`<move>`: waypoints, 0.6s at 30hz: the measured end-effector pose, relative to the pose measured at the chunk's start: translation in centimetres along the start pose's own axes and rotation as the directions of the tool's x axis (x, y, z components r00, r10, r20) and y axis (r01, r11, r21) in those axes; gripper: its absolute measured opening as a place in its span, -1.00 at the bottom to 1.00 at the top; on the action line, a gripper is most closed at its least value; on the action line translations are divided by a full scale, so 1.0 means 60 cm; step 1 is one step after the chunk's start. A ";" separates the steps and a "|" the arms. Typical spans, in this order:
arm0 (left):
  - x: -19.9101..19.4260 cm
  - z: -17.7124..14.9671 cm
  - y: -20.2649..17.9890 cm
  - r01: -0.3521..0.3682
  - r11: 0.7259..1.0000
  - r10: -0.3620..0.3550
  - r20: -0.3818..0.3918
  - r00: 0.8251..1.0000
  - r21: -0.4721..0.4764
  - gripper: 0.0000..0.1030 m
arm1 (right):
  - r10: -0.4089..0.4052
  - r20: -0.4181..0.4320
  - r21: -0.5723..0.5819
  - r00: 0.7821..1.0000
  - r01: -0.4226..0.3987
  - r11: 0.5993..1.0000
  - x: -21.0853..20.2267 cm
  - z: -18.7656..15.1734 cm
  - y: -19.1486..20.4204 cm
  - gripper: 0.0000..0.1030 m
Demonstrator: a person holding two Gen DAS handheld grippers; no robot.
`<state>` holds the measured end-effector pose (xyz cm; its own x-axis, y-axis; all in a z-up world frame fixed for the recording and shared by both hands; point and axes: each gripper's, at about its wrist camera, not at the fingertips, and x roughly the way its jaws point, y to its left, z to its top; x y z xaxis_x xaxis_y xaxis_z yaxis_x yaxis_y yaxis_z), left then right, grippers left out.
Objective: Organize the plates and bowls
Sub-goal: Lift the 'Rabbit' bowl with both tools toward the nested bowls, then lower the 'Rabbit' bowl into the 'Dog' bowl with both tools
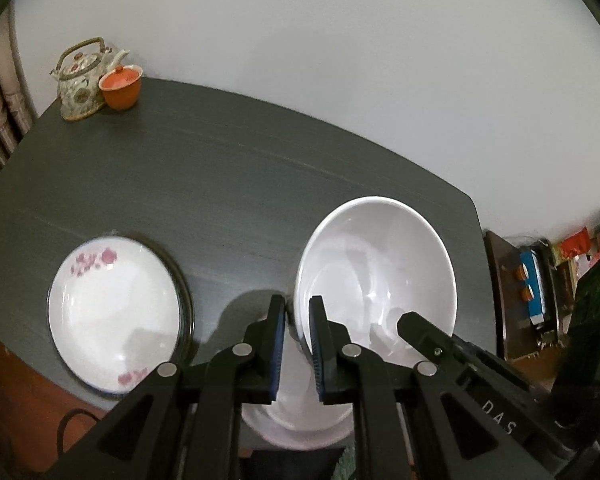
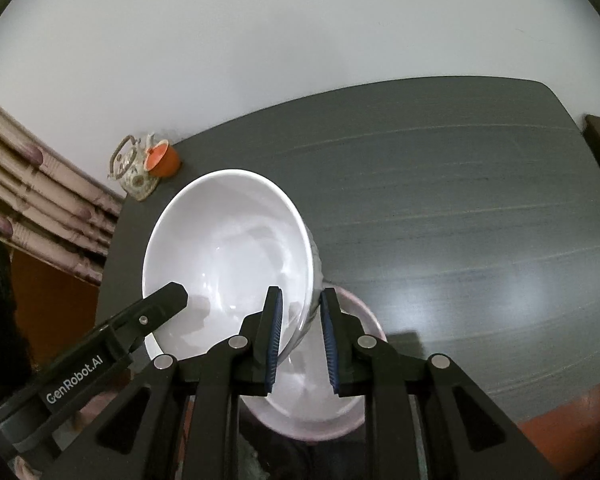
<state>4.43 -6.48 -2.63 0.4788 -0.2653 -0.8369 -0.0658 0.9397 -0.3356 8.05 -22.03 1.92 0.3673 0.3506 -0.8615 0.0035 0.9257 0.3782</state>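
Up close, both grippers pinch one white bowl by its rim, from opposite sides. The left gripper has its blue-padded fingers narrowed on the rim's left edge, one finger inside the bowl and one outside. The right gripper does the same on the far side, its fingers clamped over the wall. In each wrist view the other gripper's black fingertip pokes into the bowl's hollow. The bowl is tilted, its mouth turned partly toward the cameras, and its lower part sits over a second white bowl at the near edge of the dark table; whether the two touch is not clear.

Left of the bowls, well apart, a flowered plate lies flat on the table, pink blossoms on its rim. At the far left corner a patterned teapot stands against the wall with an orange cup just beside it, touching or nearly so.
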 end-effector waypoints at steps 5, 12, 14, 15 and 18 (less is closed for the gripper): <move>0.004 -0.033 0.006 0.011 1.000 -0.011 -0.026 1.000 -0.010 -0.76 | -0.017 -0.011 0.005 1.000 0.017 1.000 0.008 -0.031 0.001 -0.62; 0.033 -0.069 0.014 -0.002 1.000 0.001 -0.075 0.997 -0.020 -0.76 | -0.028 -0.060 0.034 0.998 0.030 0.999 0.031 -0.070 -0.019 -0.61; 0.042 -0.076 0.016 -0.005 1.000 0.003 -0.088 0.996 -0.017 -0.76 | -0.034 -0.069 0.034 0.997 0.036 0.999 0.033 -0.078 -0.027 -0.61; 0.046 -0.079 0.017 -0.006 1.000 0.004 -0.096 0.995 -0.019 -0.76 | -0.036 -0.073 0.038 0.997 0.039 0.998 0.036 -0.080 -0.028 -0.60; 0.059 -0.085 0.020 -0.012 1.000 0.010 -0.113 0.993 -0.016 -0.76 | -0.042 -0.080 0.040 0.996 0.046 0.998 0.042 -0.085 -0.034 -0.60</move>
<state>1.60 -7.37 -8.20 0.3758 -0.2787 -0.8838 -0.0855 0.9392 -0.3325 4.19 -22.32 -2.74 0.2915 0.3212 -0.9010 0.0575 0.9344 0.3517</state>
